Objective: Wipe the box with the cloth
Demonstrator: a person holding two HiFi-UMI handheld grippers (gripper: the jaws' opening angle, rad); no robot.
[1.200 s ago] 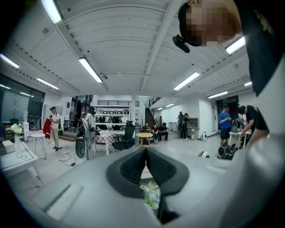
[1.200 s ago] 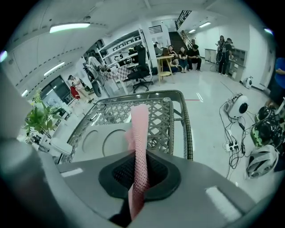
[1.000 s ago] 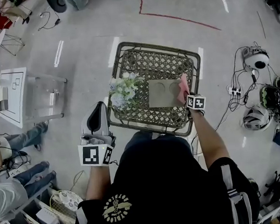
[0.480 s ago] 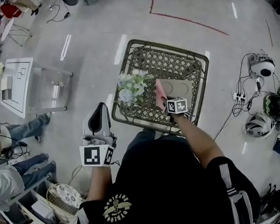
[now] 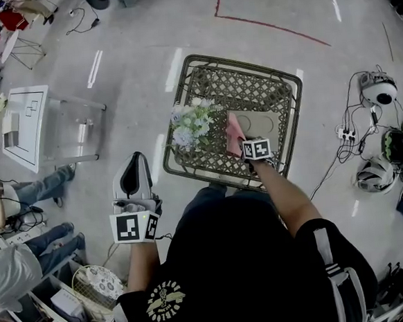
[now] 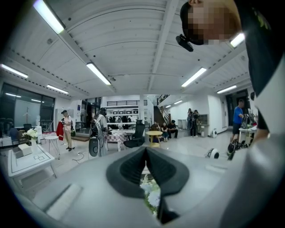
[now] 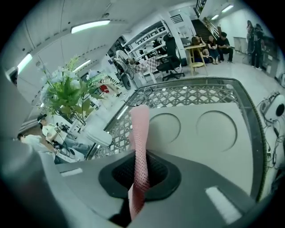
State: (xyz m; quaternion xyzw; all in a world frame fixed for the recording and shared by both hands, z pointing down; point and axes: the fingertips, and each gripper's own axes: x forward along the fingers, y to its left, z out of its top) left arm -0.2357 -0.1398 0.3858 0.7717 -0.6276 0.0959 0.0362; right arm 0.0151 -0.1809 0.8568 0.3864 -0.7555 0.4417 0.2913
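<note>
A flat grey box [image 5: 262, 125] with two round marks [image 7: 202, 133] lies on a wicker lattice table [image 5: 202, 80]. My right gripper [image 5: 239, 141] is shut on a pink cloth [image 5: 233, 135] [image 7: 140, 147] and holds it against the box's left edge, next to a bunch of pale flowers [image 5: 192, 126]. The cloth stands up between the jaws in the right gripper view. My left gripper [image 5: 135, 179] hangs off the table to the left, over the floor, jaws closed with nothing in them [image 6: 146, 153].
The flowers with green leaves [image 7: 67, 91] stand at the box's left. Helmets and cables [image 5: 376, 91] lie on the floor to the right. A white table [image 5: 21, 126] and seated people [image 5: 10, 206] are at the left.
My right gripper has swept the cloth from the box's right edge across to its left edge, then shifted only slightly. The left gripper has dropped a little lower.
</note>
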